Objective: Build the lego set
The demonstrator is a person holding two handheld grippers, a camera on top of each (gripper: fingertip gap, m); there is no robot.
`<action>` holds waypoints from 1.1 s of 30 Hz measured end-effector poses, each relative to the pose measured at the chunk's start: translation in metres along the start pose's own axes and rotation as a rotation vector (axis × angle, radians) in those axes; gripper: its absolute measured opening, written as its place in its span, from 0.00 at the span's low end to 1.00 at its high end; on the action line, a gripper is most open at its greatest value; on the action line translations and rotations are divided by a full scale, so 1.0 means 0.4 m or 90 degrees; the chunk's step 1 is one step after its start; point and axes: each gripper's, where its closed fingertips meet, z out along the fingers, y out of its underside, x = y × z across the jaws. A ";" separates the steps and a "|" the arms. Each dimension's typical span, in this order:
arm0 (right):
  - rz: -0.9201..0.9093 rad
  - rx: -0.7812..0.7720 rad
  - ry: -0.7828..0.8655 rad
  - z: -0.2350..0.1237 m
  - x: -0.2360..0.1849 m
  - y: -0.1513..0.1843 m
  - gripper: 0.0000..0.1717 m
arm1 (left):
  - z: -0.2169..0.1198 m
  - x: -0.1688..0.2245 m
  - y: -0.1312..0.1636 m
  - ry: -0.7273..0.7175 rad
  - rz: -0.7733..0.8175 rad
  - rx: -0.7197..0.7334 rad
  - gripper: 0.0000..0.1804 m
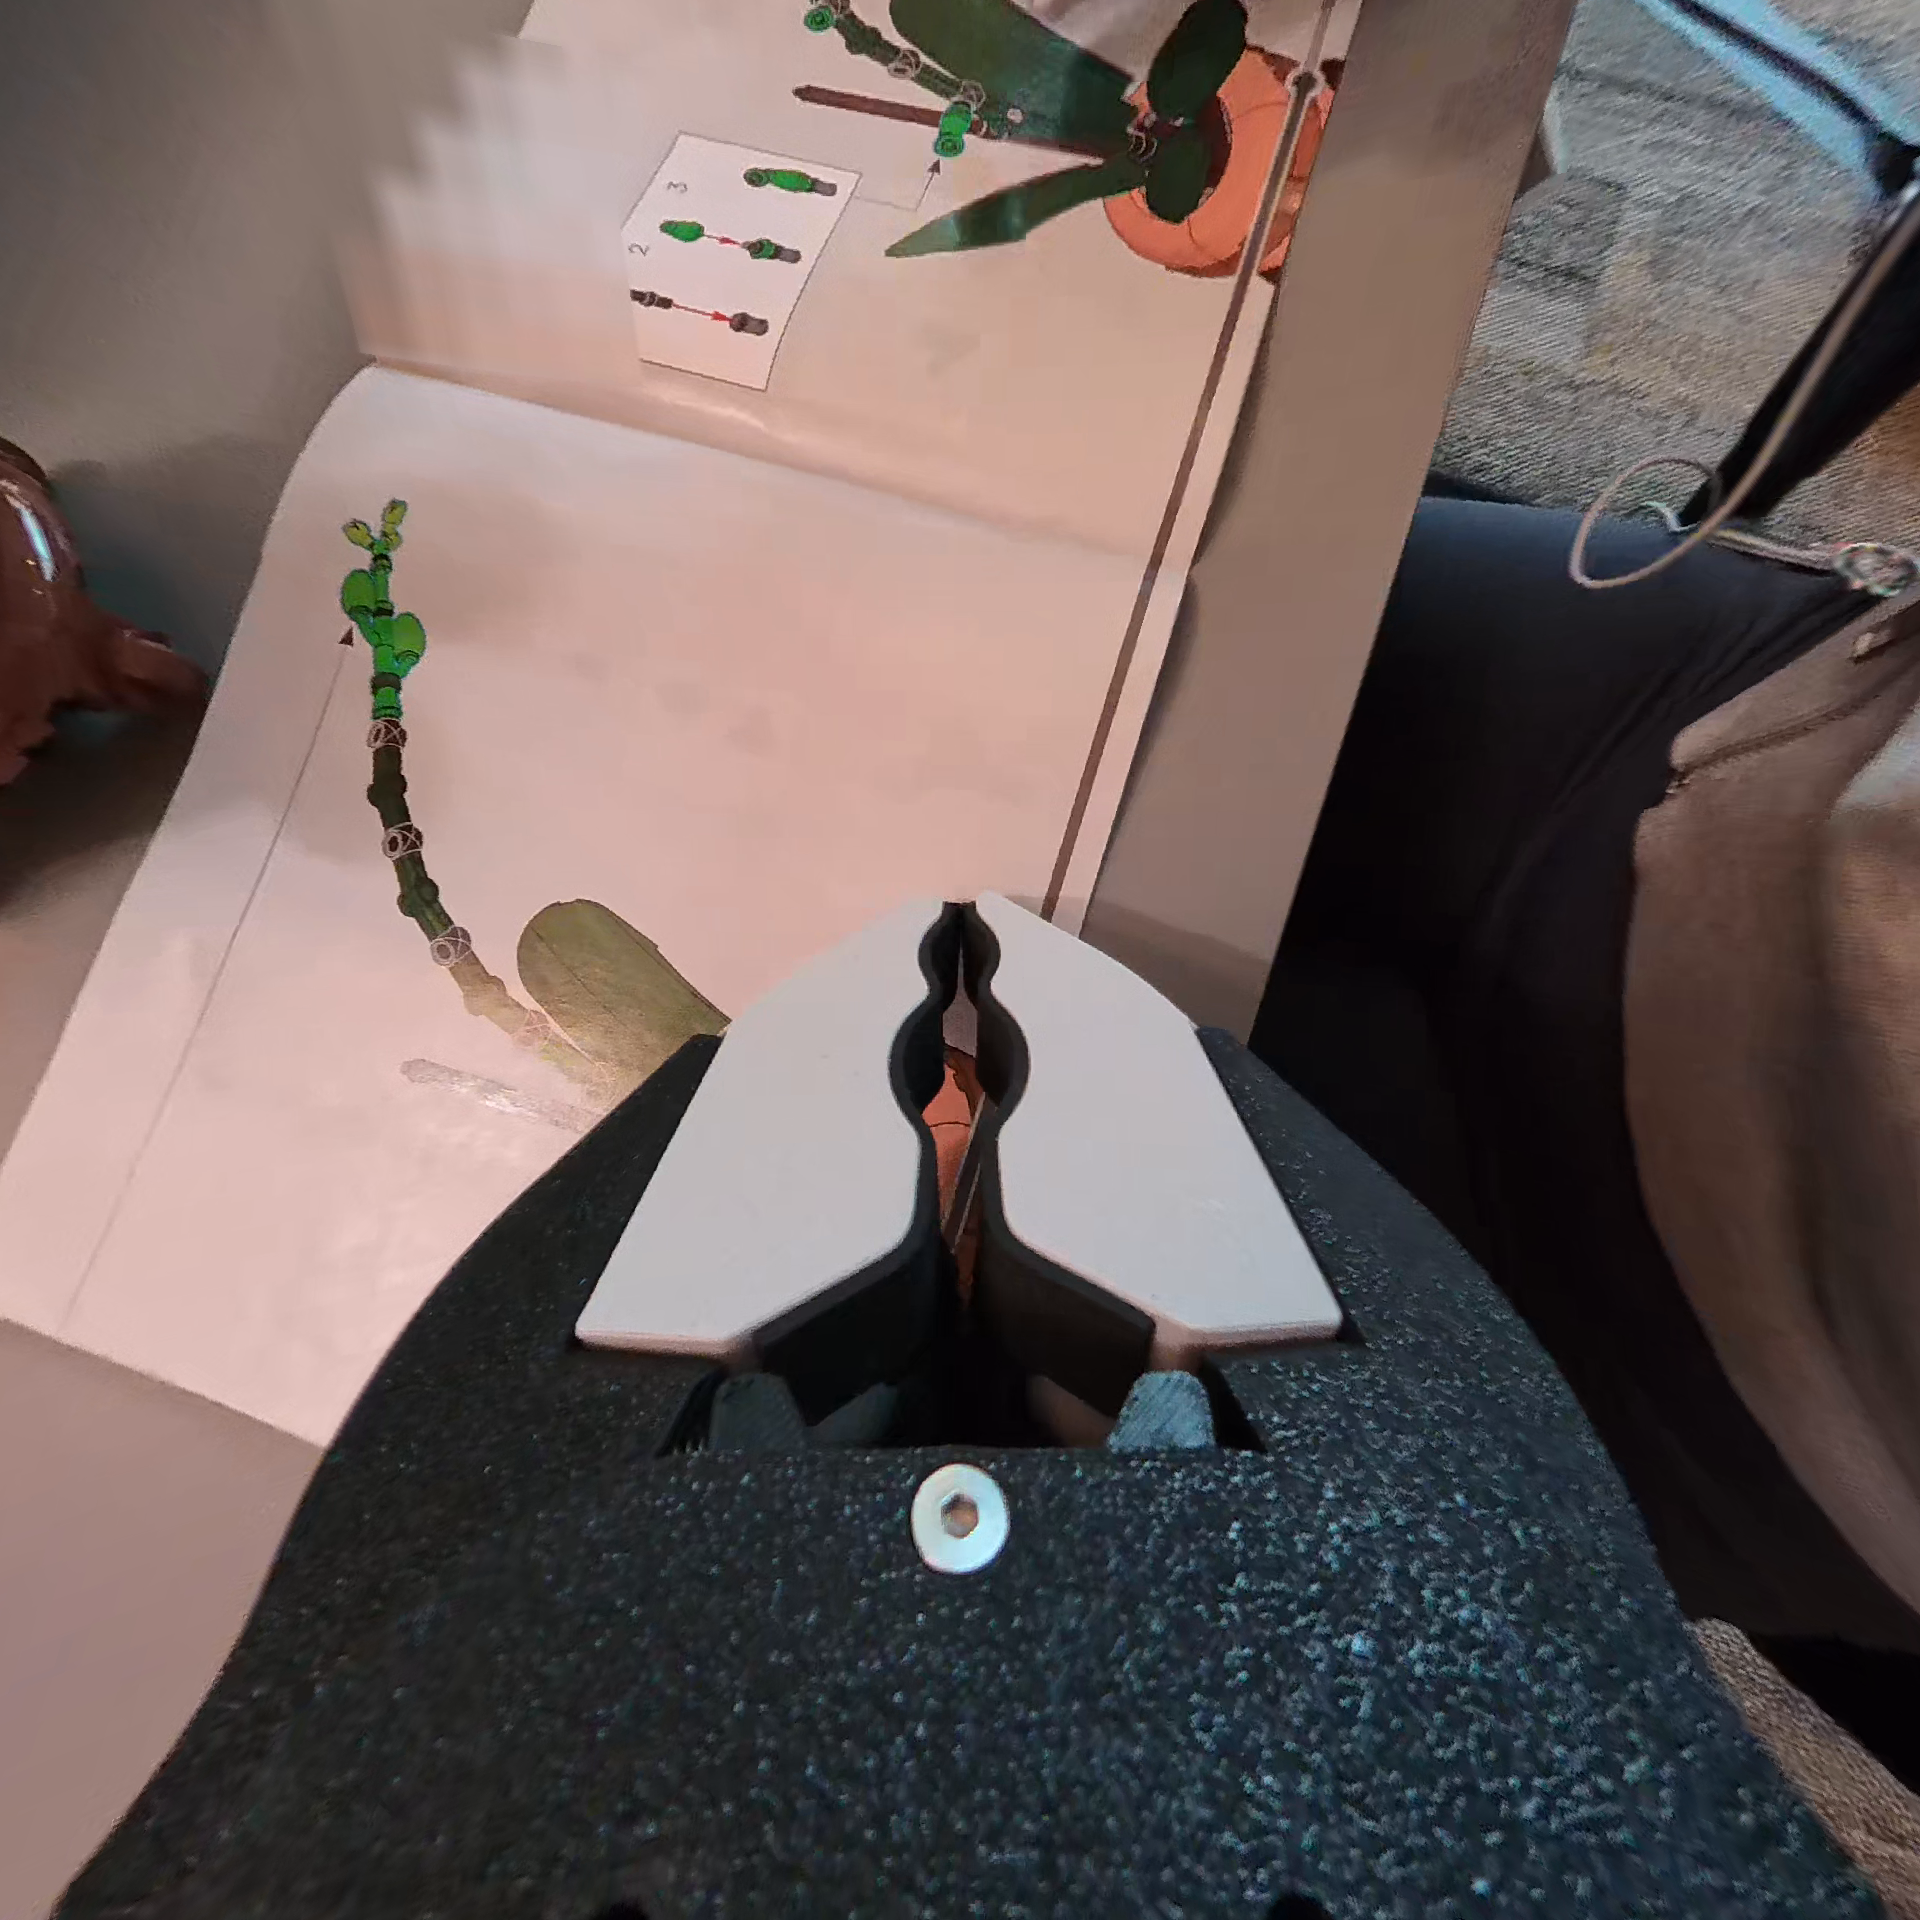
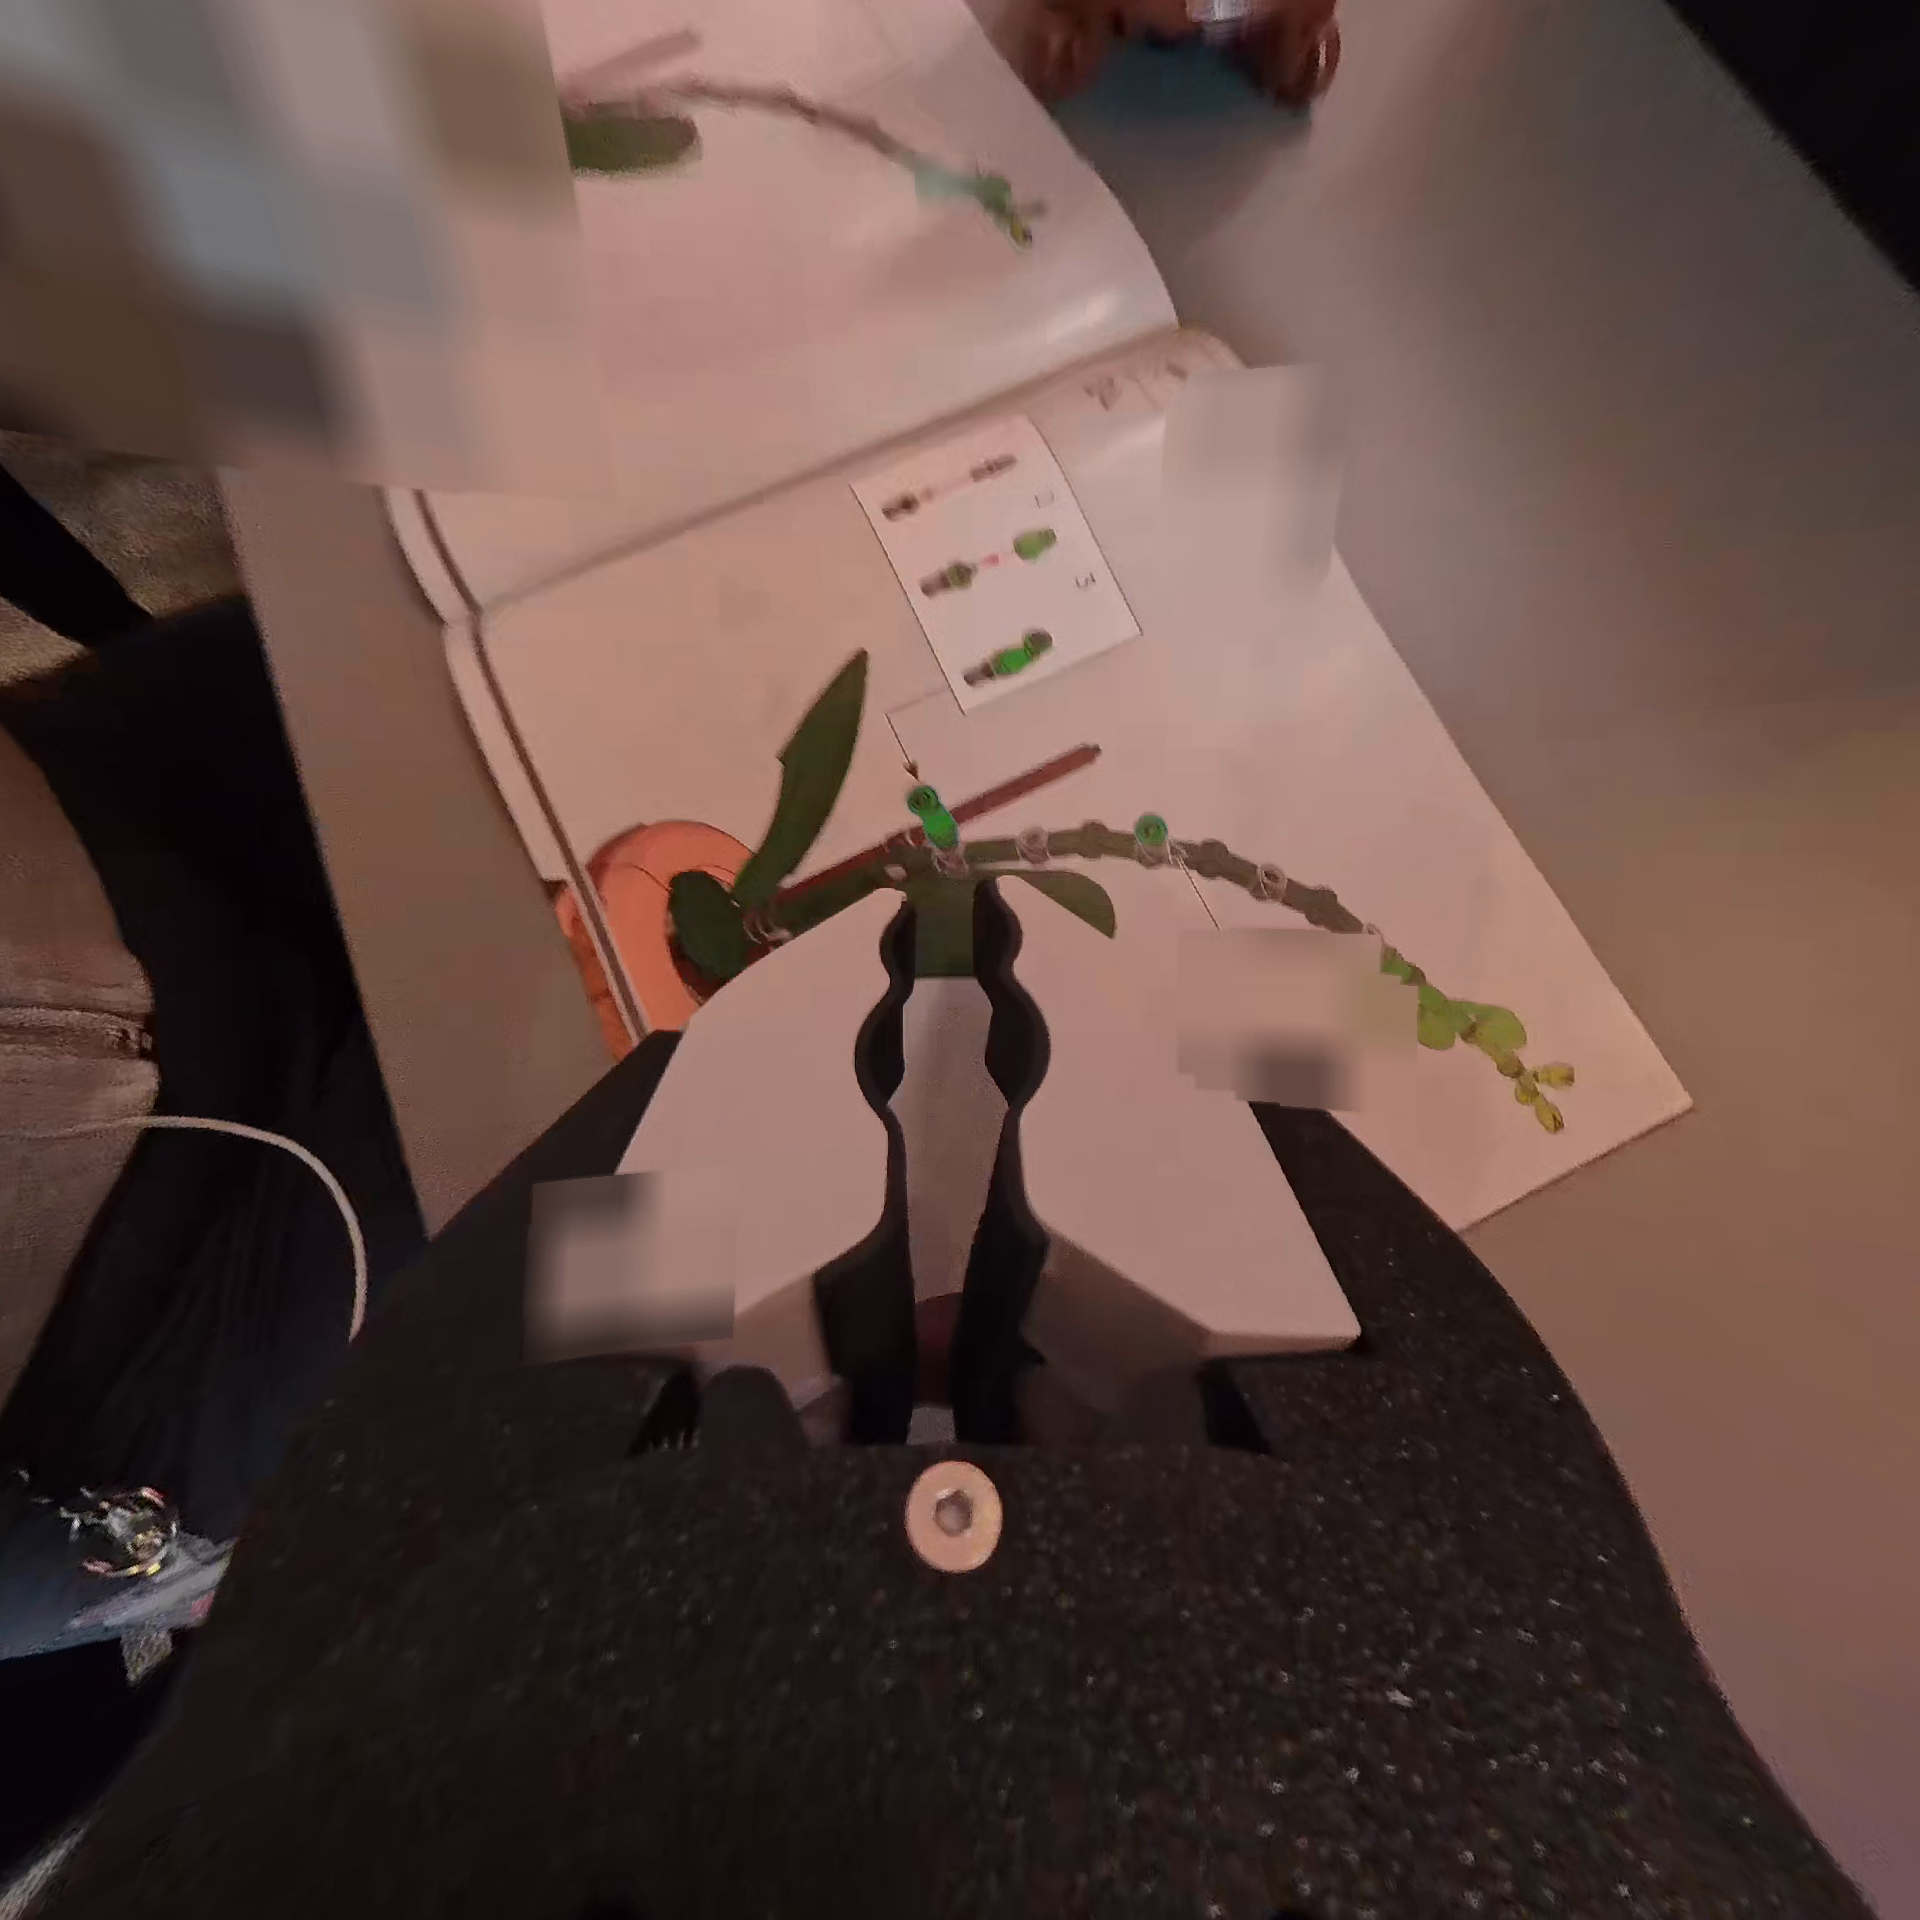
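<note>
An open instruction booklet (image 1: 727, 675) with printed pictures of a green plant stem and an orange pot lies on a grey table (image 1: 1340, 436). My left gripper (image 1: 961, 914) is shut, its fingertips touching, and it hovers over the booklet's page near the table edge. I see nothing between its pads. In the right wrist view the same booklet (image 2: 1299, 790) lies below my right gripper (image 2: 943, 920). That gripper is open, with a narrow gap between its fingers (image 2: 899, 966). Only the printed leaf on the page shows through the gap.
A glossy brown object (image 1: 42, 623) sits at the left by the booklet. A person's dark trousers (image 1: 1507, 831) and a beige garment (image 1: 1787, 987) are just past the table edge. A black strap with a wire ring (image 1: 1652, 520) hangs there. A white cord (image 2: 312, 1174) shows at the left. The left gripper's tips are roughly 20 centimeters from the right gripper's.
</note>
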 end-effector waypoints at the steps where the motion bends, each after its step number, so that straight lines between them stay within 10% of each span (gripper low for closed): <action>1: 0.000 -0.030 0.011 0.005 0.008 0.017 0.05 | 0.000 -0.001 0.000 0.010 -0.005 0.003 0.00; 11: -0.041 -0.038 0.048 0.007 0.020 0.004 0.04 | -0.013 -0.061 -0.156 -0.004 -0.074 0.172 0.02; 17: -0.021 0.097 0.039 0.025 0.006 -0.106 0.03 | 0.097 -0.058 -0.208 -0.004 -0.047 0.123 0.01; 29: -0.028 0.023 0.010 0.094 0.007 -0.087 0.00 | 0.166 -0.050 -0.190 0.048 -0.026 0.042 0.00; 33: 0.015 0.126 0.087 -0.038 0.055 -0.163 0.23 | 0.166 -0.050 -0.189 0.063 -0.044 0.040 0.00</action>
